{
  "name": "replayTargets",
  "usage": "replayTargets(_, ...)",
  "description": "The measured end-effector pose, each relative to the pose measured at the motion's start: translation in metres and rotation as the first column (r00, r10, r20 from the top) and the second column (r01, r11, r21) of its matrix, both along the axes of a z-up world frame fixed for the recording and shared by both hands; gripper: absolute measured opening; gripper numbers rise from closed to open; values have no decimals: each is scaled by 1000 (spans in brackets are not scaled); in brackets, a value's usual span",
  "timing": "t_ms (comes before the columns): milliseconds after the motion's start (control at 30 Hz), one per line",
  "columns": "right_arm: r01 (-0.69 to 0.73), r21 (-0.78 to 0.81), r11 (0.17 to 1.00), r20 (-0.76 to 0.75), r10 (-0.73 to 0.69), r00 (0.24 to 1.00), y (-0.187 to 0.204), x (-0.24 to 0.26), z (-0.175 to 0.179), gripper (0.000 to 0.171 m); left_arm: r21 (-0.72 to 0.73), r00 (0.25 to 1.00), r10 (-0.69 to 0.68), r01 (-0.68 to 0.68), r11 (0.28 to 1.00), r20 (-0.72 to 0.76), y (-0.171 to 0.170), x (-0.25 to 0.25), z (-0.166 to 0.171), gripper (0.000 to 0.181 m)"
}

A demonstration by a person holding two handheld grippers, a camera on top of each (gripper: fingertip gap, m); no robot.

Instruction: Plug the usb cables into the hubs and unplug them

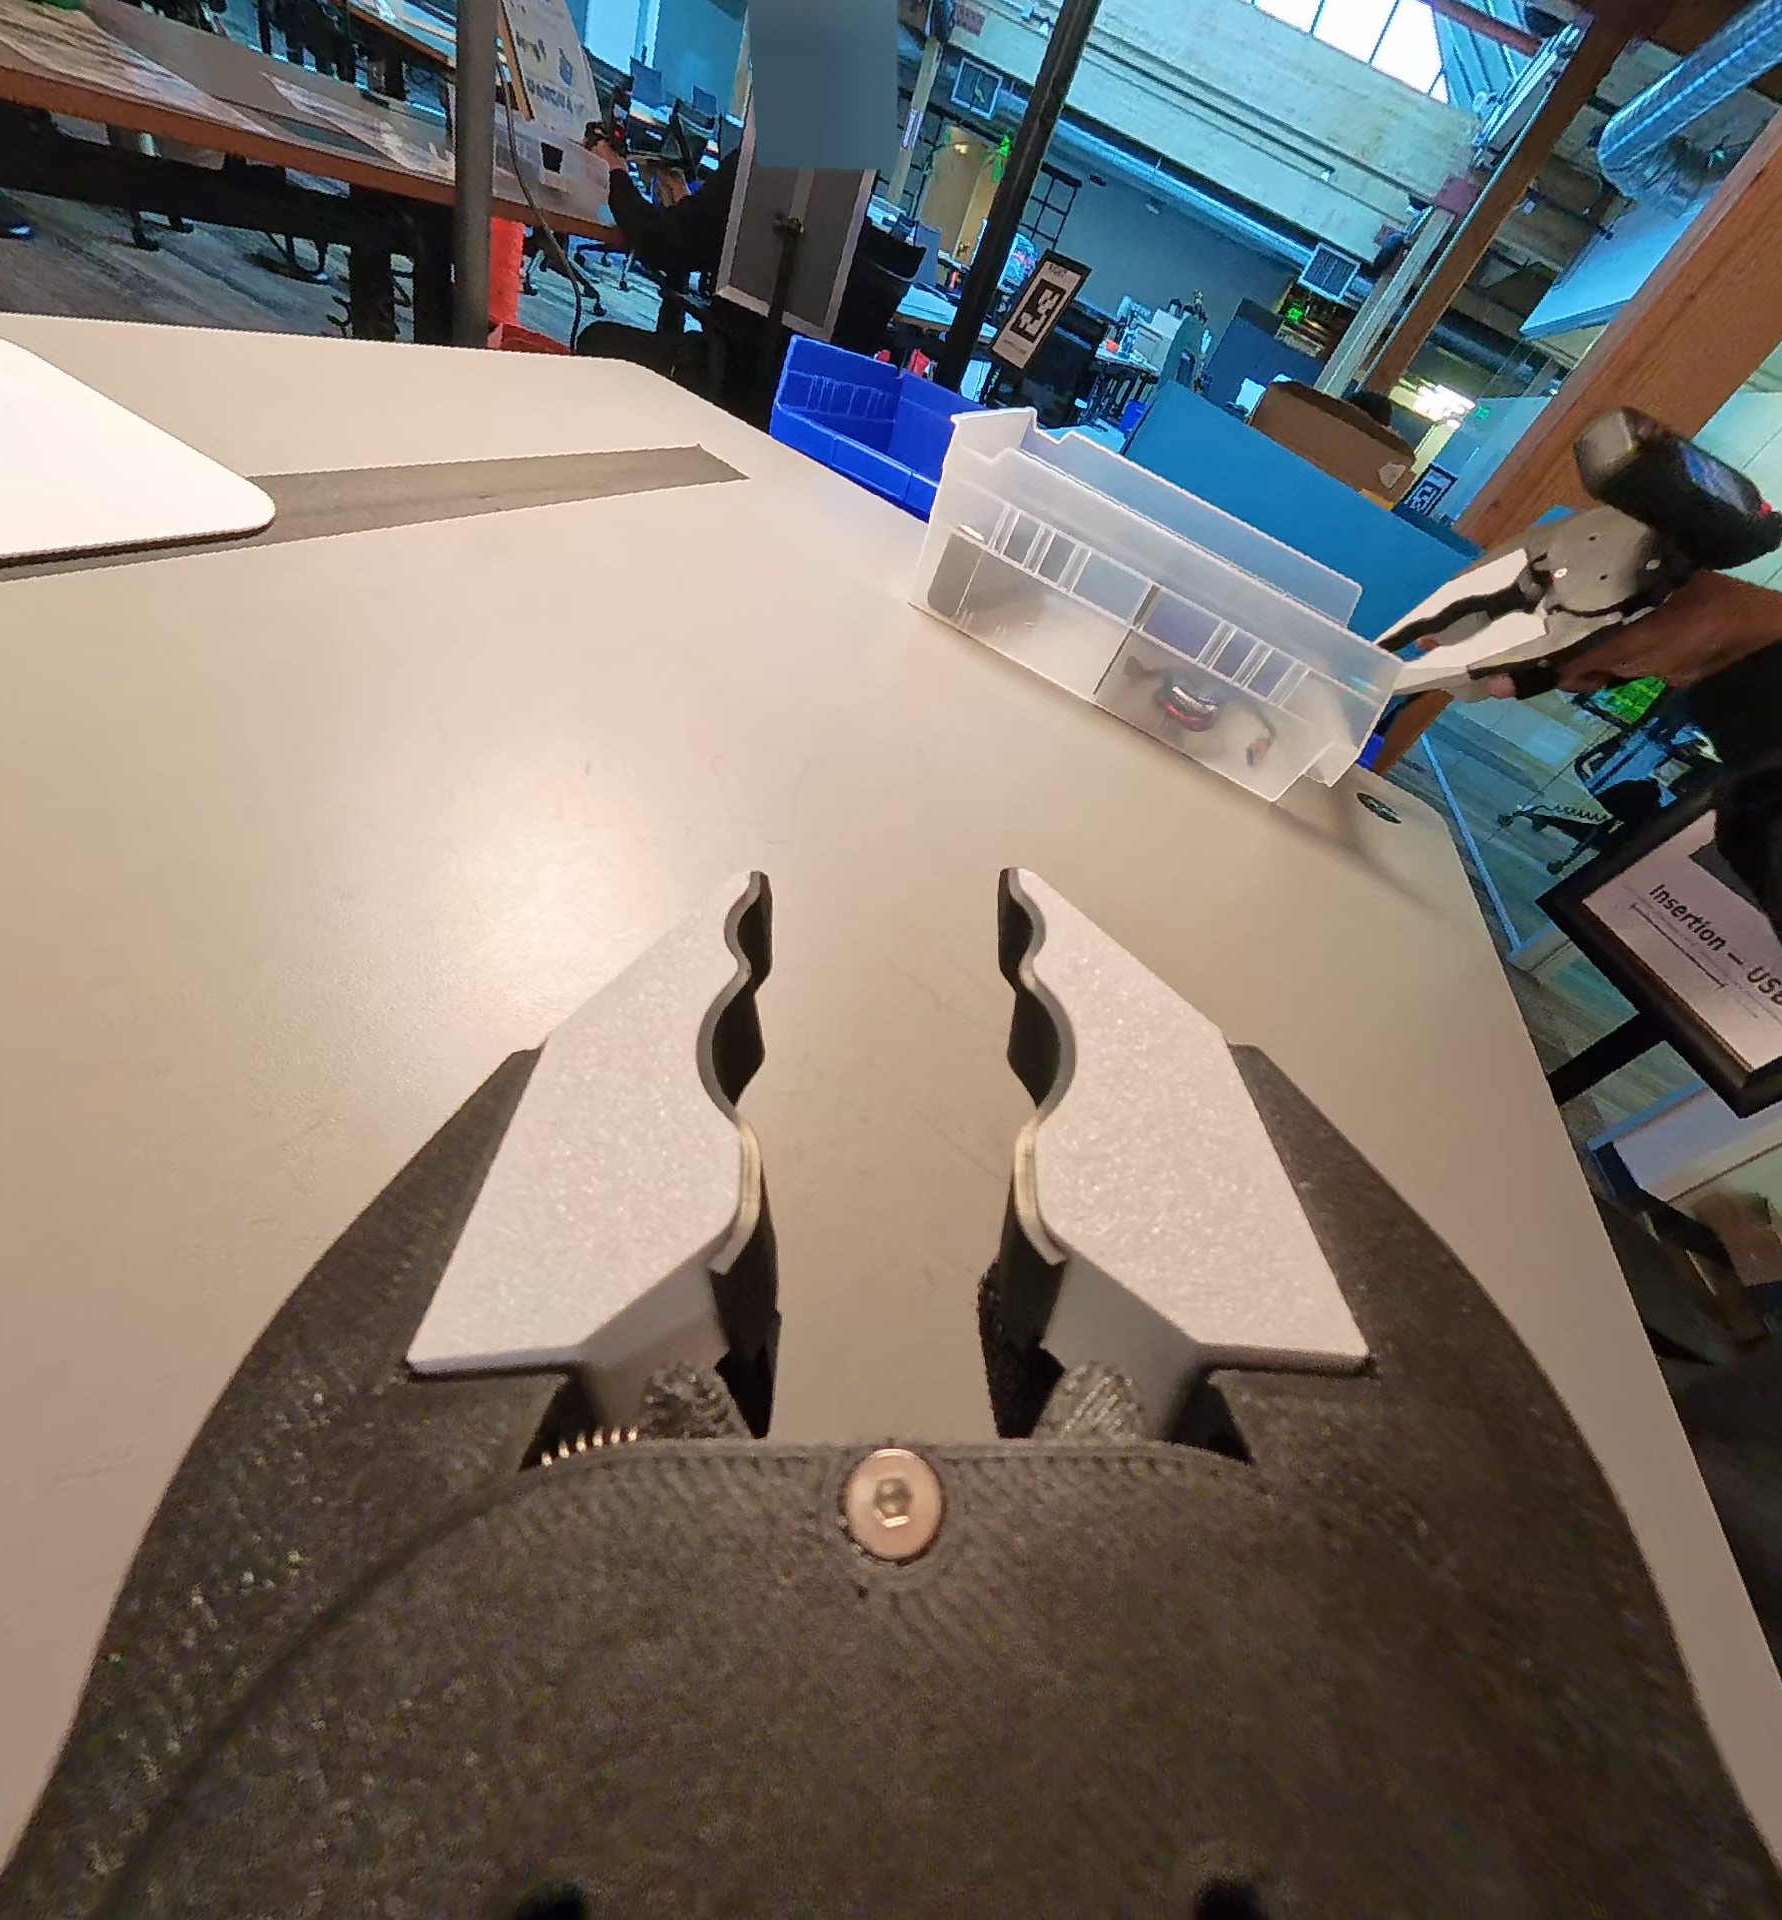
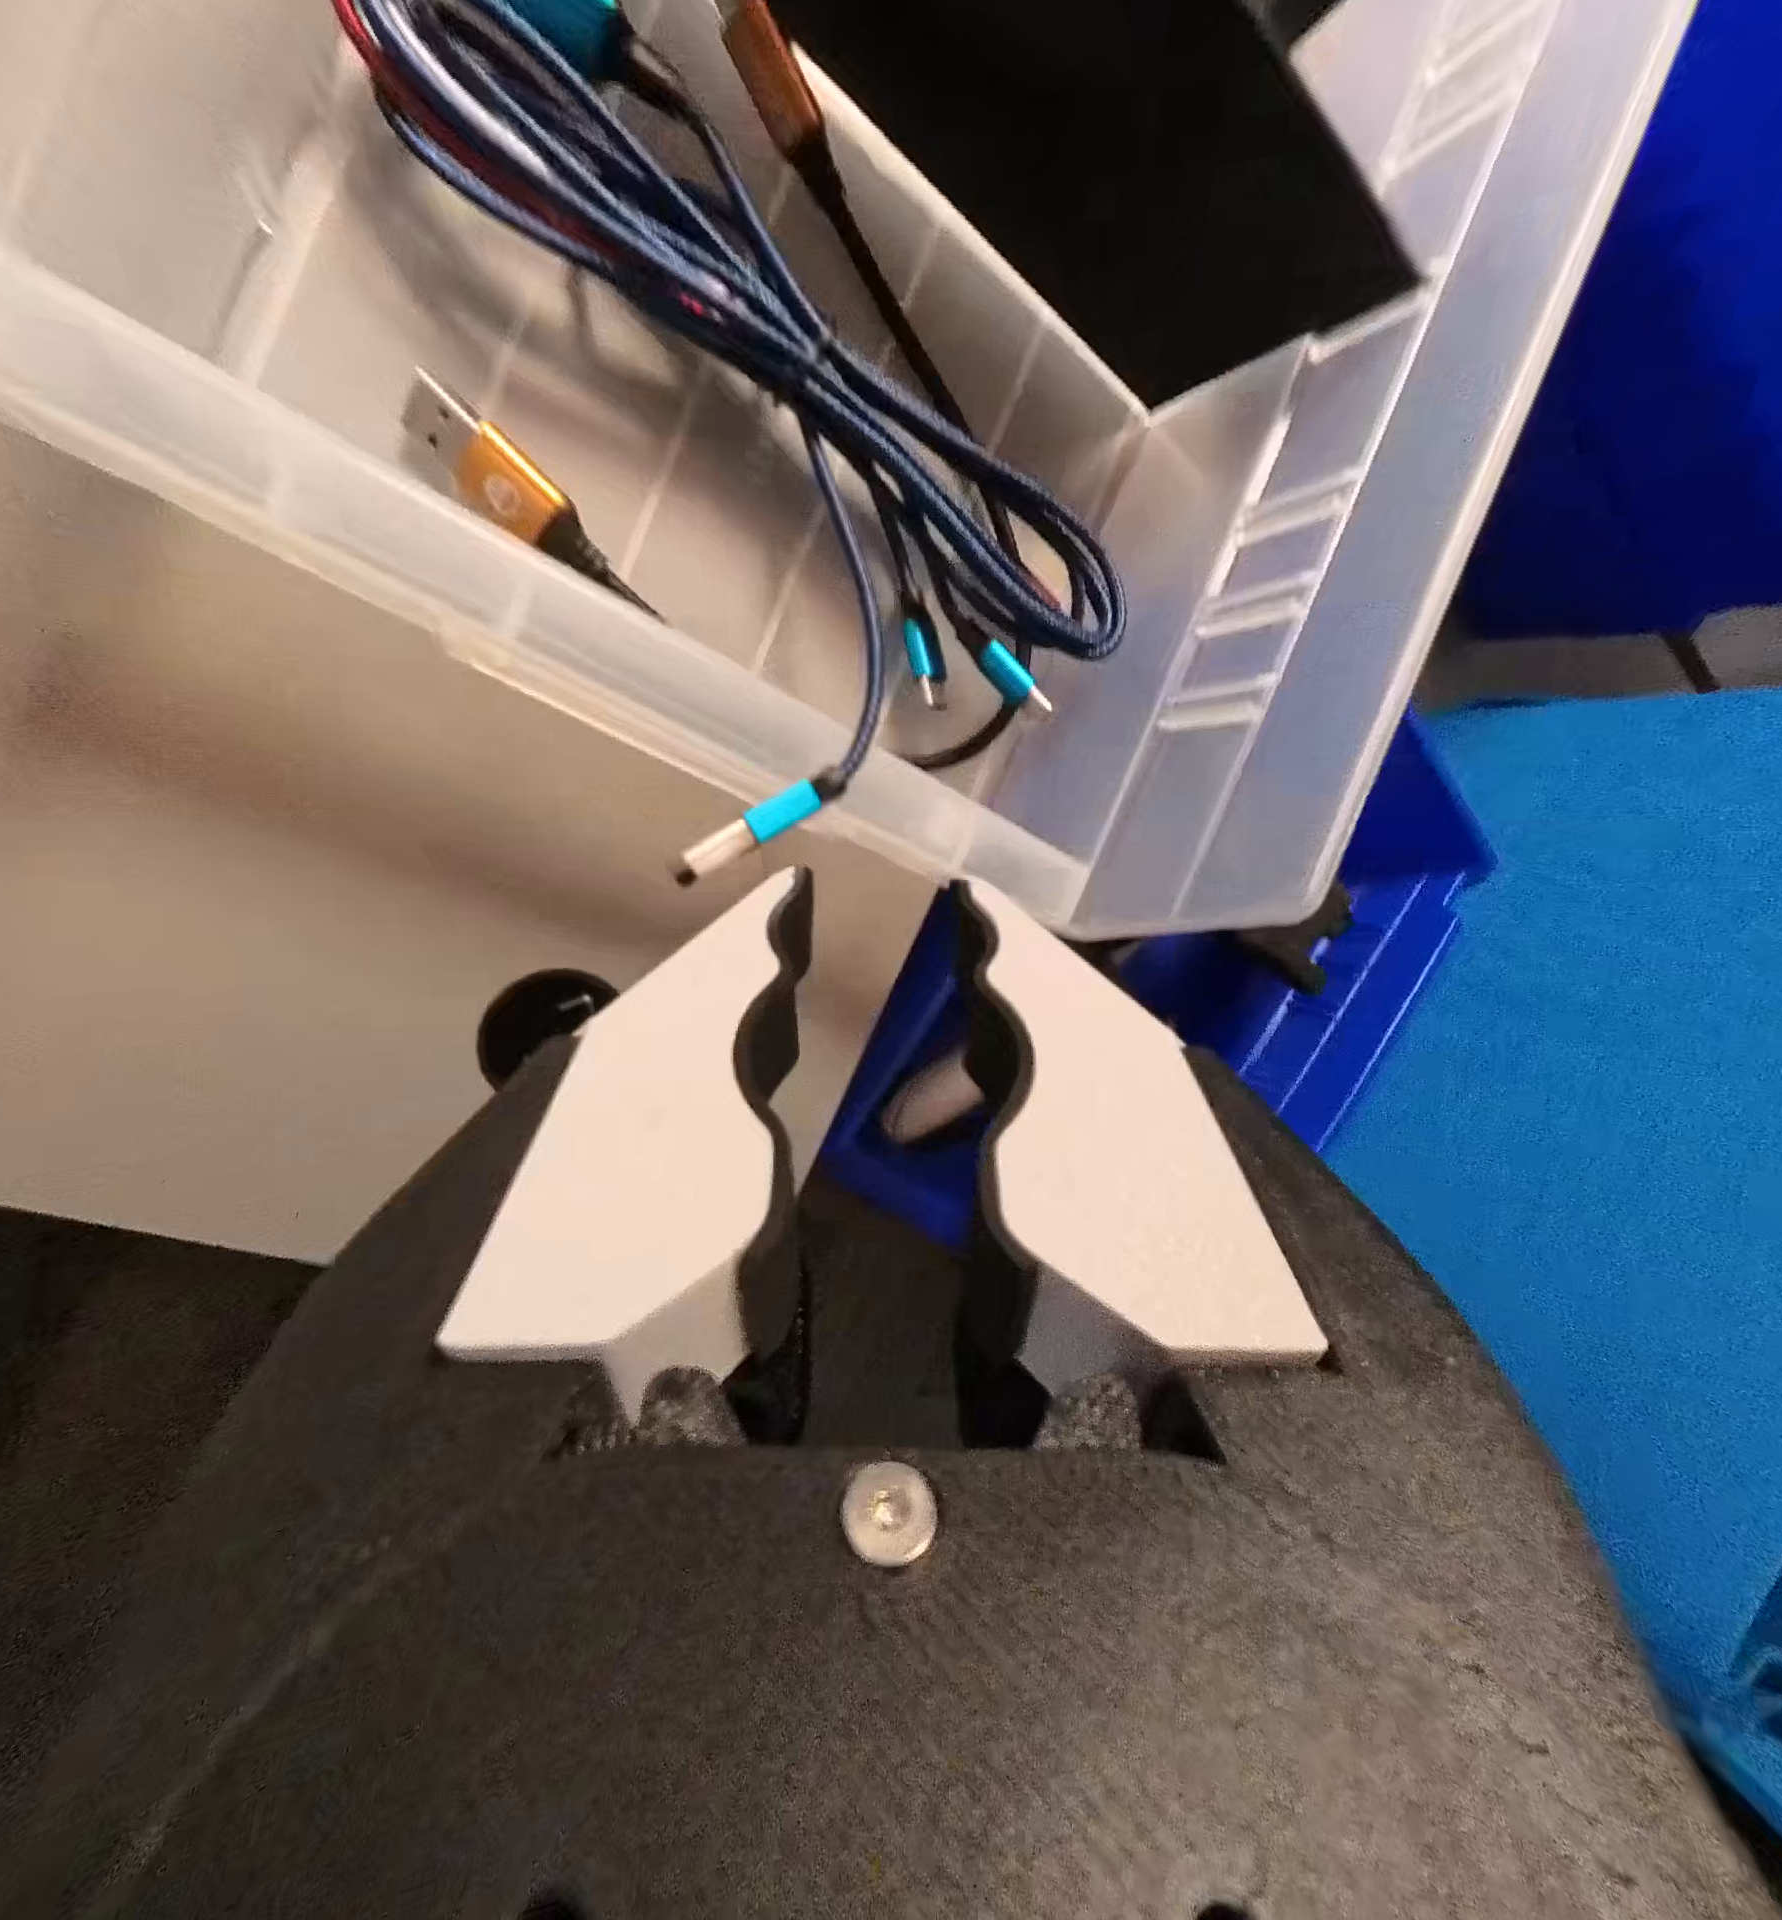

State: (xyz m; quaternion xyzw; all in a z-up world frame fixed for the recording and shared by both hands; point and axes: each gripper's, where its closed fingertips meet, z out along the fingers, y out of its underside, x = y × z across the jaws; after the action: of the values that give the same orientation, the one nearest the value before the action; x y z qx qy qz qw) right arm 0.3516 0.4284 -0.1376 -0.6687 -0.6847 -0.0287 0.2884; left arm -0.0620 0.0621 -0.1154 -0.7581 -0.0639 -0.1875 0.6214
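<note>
Just beyond right tongs: cable plug.

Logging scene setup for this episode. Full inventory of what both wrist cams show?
table: one, light grey, under both grippers
clear bin: one, frosted plastic with dividers, far right part of the table
cables: a bundle, navy braided with teal plugs, in the bin; one teal plug hangs over the bin's near wall
orange plug: one, orange with silver tip, in the bin behind its near wall
black box: one, in the bin's far compartment
blue bins: count unclear, beyond the table's edge
white pad: one, far left of the table
left gripper: open, empty, over bare table
right gripper: open, empty, at the bin's near corner
</note>
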Motion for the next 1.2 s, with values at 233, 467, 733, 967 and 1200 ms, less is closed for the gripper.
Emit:
replayTargets(233,-89,13,996,57,88,994,-5,-35,-4,23,5,1000,9,-9,1000,-9,0,-1,1,46)
replayTargets(467,-133,-48,990,91,137,986,-16,-54,-13,21,0,1000,-1,1,1000,-17,0,2,0,46)
replayTargets(733,-160,-190,969,160,191,968,-23,-74,-38,22,-1,1000,-2,2,1000,-15,0,2,0,46)
replayTargets(967,-177,-184,967,199,213,957,-22,-80,-37,27,4,1000,3,-3,1000,-7,0,1,0,46)
replayTargets(1200,-187,-62,980,-85,182,980,-34,-88,25,27,-1,1000,-6,6,1000,-18,0,3,0,46)
